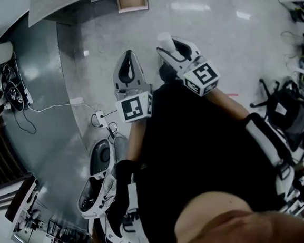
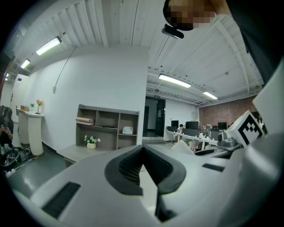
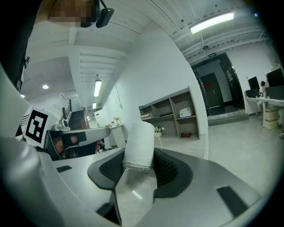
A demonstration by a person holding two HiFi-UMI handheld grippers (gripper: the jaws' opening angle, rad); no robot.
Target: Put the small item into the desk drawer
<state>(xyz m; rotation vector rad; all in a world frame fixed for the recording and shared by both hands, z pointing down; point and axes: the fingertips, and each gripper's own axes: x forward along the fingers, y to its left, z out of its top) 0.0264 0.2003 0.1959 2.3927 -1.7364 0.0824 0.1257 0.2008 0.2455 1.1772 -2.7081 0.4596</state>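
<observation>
White small item (image 3: pixel 138 141) pinched in right gripper (image 3: pixel 138 167) fingers, faint from above; left gripper (image 2: pixel 143 167) fingers pressed together.

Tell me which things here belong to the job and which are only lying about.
For the job: white roll, gripped in the right claw; left claw, empty. I cannot pick out a desk drawer.
Lying about: shelf unit, flower pot, floor cable, office chair.
</observation>
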